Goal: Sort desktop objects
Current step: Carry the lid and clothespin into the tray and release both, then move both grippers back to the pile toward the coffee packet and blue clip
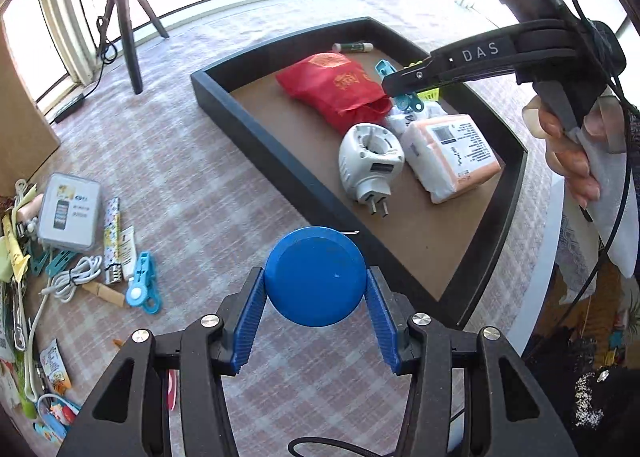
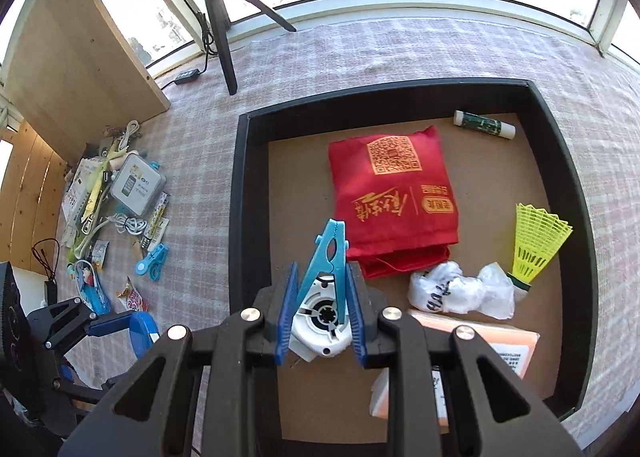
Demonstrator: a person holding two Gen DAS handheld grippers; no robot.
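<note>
My left gripper is shut on a round blue disc, held above the checked cloth just outside the near left wall of the black tray. It also shows in the right wrist view at lower left. My right gripper is shut on a light blue clothes peg, held over the tray above the white plug adapter. In the tray lie a red bag, a glue stick, a yellow shuttlecock, crumpled white plastic and an orange tissue pack.
A pile of small items lies left of the tray: a grey box, a white cable, a blue clip, tubes and packets. A tripod and a wooden board stand at the back left.
</note>
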